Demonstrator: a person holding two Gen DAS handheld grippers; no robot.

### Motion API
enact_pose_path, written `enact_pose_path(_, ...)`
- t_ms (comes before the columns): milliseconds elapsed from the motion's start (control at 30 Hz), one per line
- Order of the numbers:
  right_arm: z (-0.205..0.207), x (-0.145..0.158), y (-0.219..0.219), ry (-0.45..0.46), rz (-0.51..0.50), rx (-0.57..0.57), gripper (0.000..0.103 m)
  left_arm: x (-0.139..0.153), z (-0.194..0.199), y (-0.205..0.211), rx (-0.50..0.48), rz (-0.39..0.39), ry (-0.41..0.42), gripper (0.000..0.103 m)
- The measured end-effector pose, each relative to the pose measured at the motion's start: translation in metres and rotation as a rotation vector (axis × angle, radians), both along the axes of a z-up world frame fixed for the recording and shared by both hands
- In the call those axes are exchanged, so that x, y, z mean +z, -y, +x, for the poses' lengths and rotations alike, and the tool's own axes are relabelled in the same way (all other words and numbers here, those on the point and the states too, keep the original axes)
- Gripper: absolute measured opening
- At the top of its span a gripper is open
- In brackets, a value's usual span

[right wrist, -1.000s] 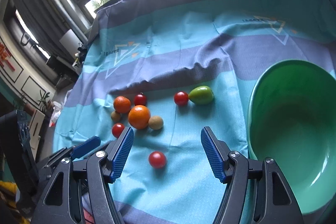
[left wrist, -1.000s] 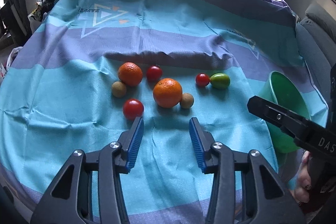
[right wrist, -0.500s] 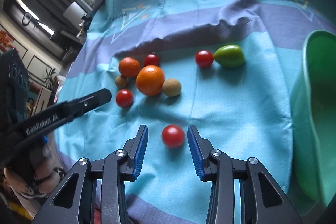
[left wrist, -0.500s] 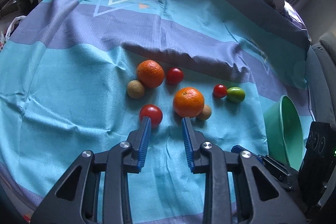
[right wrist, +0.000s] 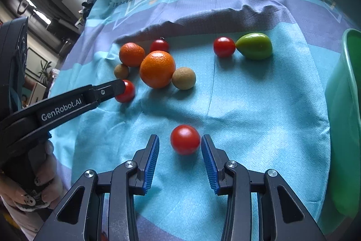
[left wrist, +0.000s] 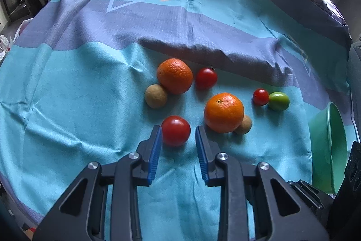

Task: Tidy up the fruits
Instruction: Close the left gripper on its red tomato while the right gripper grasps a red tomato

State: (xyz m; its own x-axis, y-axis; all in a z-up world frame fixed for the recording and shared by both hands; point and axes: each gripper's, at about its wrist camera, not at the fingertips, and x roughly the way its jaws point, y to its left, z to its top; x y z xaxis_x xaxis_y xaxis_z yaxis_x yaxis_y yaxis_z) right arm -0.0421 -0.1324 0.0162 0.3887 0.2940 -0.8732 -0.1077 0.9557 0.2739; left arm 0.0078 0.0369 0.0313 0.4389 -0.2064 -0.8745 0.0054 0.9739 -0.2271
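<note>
Several fruits lie on a teal and purple striped cloth [left wrist: 79,105]. My left gripper [left wrist: 178,130] has narrow jaws around a red tomato [left wrist: 175,130]. Its left pad lies against the tomato, and a thin gap shows at the right pad. From the right wrist view, one of its fingers [right wrist: 106,90] overlaps that tomato [right wrist: 127,92]. My right gripper [right wrist: 180,139] is closing around another red tomato [right wrist: 185,139], which rests on the cloth. There is a gap at the left pad. A green bowl [right wrist: 348,42] stands to the right, also seen as the green bowl [left wrist: 334,110].
Two oranges [left wrist: 174,76] [left wrist: 223,112], two brown fruits [left wrist: 156,96] [left wrist: 244,125], two more tomatoes [left wrist: 206,78] [left wrist: 261,97] and a green fruit [left wrist: 279,101] sit beyond the grippers. A cloth fold [left wrist: 203,51] runs behind them. A hand [right wrist: 27,193] holds the left gripper.
Both grippers came down and forward, and each now has a tomato between its tips. Both jaws narrowed from wide. The left has kept its width over the last half second.
</note>
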Motion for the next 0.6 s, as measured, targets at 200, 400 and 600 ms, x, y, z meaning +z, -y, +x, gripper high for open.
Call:
enact_pose_path(200, 0.002, -0.004, -0.001, 0.005, -0.017, 0.006, 0.031, -0.009, 0.010, 0.006, -0.002, 0.031, -0.035, 0.029)
enact_pose_path(400, 0.001, -0.006, -0.005, 0.014, -0.036, 0.017, 0.030, -0.022, 0.012, 0.015, -0.010, 0.061, -0.048, 0.030)
enact_pose_path(600, 0.002, -0.007, -0.007, 0.029, -0.045, 0.022, 0.029, -0.023, 0.013, 0.014, -0.009, 0.059, -0.030, 0.030)
